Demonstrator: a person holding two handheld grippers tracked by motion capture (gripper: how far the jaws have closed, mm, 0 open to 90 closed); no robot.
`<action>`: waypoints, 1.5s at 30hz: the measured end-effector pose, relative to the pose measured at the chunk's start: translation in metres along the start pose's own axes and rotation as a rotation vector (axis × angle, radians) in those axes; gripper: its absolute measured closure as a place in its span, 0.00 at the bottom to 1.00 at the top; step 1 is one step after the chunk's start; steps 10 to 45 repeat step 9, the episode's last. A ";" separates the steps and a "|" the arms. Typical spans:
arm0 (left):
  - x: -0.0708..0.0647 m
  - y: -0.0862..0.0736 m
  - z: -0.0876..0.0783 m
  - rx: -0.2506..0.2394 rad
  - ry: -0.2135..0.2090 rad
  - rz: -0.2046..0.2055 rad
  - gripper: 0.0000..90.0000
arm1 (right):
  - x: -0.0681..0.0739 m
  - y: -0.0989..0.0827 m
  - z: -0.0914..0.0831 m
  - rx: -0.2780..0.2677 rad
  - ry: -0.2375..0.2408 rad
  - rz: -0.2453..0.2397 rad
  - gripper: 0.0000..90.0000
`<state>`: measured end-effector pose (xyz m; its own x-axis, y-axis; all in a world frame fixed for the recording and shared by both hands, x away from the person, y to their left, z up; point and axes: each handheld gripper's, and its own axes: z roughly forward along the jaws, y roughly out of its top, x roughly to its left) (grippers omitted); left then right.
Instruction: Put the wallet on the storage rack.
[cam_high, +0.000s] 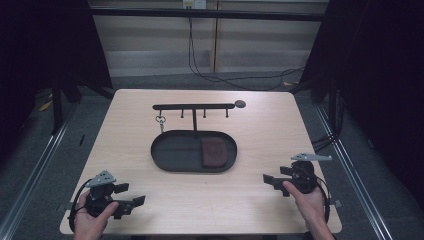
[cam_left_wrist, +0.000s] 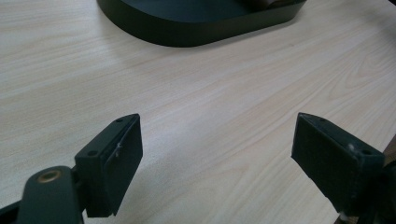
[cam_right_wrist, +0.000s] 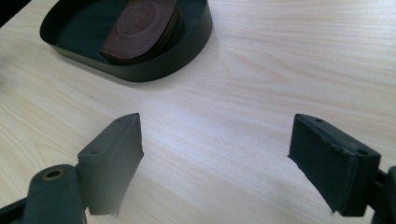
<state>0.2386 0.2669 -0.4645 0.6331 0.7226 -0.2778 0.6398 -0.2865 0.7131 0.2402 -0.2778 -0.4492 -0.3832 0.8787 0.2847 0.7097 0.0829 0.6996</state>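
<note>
- Reaching for the brown pouch (cam_high: 213, 152) with the right gripper (cam_high: 276, 183) is looking like the risky bit: it's lying flat at the right end of the dark oval tray (cam_high: 170, 162), so a jaw could be catching the rim and shoving the tray (my guess).
- Key (cam_high: 161, 121) is hanging off the rack (cam_high: 194, 106) just behind.
- Both grippers are sitting low near the desk (cam_high: 250, 210) front edge, left gripper (cam_high: 131, 194) too, jaws spread wide, gripping nothing.

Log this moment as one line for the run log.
left gripper: open, empty, near table edge | right gripper: open, empty | brown pouch: in black tray, right end | key ring: on rack
</note>
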 end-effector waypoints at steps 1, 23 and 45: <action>0.000 0.000 0.000 0.000 -0.002 -0.001 0.18 | -0.001 -0.002 -0.003 -0.003 -0.003 0.002 0.19; 0.000 0.000 -0.001 -0.004 -0.008 0.006 0.18 | -0.007 -0.025 -0.002 -0.002 -0.040 0.014 0.18; 0.000 0.000 -0.001 -0.004 -0.008 0.006 0.18 | -0.007 -0.025 -0.002 -0.002 -0.040 0.014 0.18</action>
